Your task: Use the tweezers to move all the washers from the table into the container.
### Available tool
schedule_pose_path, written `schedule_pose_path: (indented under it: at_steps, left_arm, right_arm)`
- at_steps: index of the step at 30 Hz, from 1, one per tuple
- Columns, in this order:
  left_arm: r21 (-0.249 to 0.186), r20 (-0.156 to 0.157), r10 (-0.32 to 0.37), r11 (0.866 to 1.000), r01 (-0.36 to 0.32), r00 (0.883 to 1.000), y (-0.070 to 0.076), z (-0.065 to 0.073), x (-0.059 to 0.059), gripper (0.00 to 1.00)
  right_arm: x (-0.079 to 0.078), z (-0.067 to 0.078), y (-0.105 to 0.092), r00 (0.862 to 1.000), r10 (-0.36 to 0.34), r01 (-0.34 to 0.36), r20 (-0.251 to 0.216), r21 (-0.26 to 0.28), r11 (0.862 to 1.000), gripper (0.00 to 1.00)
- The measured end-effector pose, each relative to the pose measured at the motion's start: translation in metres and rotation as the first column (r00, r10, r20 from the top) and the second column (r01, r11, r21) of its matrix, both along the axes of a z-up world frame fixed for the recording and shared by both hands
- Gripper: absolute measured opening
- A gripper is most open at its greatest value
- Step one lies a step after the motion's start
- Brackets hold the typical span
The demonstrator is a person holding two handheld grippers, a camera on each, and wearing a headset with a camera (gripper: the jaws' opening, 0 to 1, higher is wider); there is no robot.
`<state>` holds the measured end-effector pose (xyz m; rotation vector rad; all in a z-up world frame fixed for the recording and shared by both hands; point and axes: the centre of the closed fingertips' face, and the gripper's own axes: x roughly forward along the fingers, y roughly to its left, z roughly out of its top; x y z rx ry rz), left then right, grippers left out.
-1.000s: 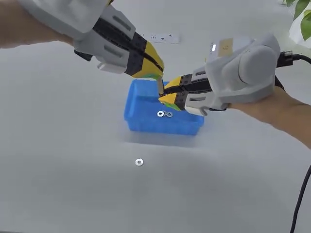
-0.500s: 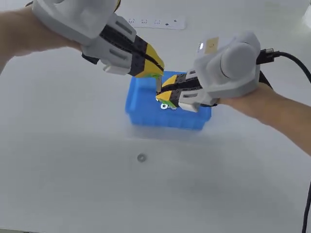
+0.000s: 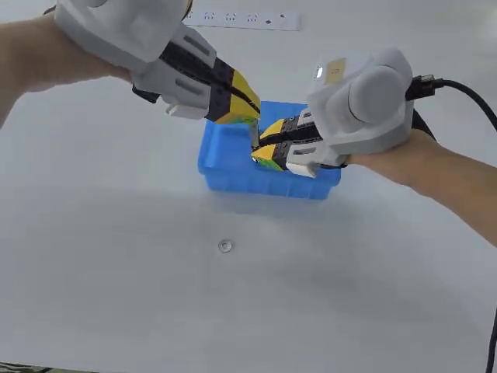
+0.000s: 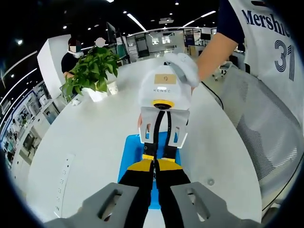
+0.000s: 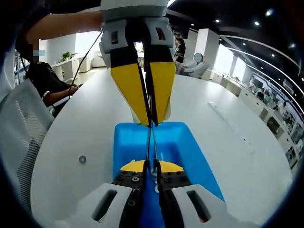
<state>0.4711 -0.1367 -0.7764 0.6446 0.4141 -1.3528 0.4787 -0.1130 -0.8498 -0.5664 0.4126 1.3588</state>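
The fingers [image 4: 141, 166] of the left gripper [image 4: 154, 167] are pressed together on the upper part of slim metal tweezers [image 5: 151, 137]. The fingers [image 5: 172, 166] of the right gripper [image 5: 152, 167] are closed to a narrow slit, and the lower part of the tweezers is pinched between them. In the head view the two pairs of yellow fingertips are seen tip to tip, the left gripper's fingers above those of the right gripper.

Directly beneath both pairs of fingers a blue rectangular plastic container [image 3: 231, 175] is seen, standing on a white bench [image 3: 116, 264]. Whether anything is held at the tweezers' tips cannot be told.

One small silver metal washer [image 3: 224, 246] is seen lying flat on the bench, outside the container and well apart from the fingers, on the near side of the container in the head view. Far beyond the fingers, a white power strip [image 3: 237, 17] and a green potted plant [image 4: 92, 71] are seen on the bench.
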Motion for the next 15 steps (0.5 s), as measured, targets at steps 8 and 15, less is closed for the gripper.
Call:
schedule_pose_path:
  at_steps: [8, 15]
  left_arm:
    - [0.004, -0.001, -0.007, 1.000, 0.007, 1.000, -0.0031, -0.0009, -0.0002, 0.05]
    - [0.003, 0.006, -0.009, 1.000, 0.009, 1.000, -0.0055, 0.0020, -0.0012, 0.05]
  right_arm:
    - [0.0006, -0.0009, -0.0039, 1.000, -0.022, 0.022, -0.003, 0.002, 1.000, 0.09]
    - [0.0000, 0.0023, -0.0064, 1.000, -0.030, 0.030, -0.001, 0.004, 1.000, 0.10]
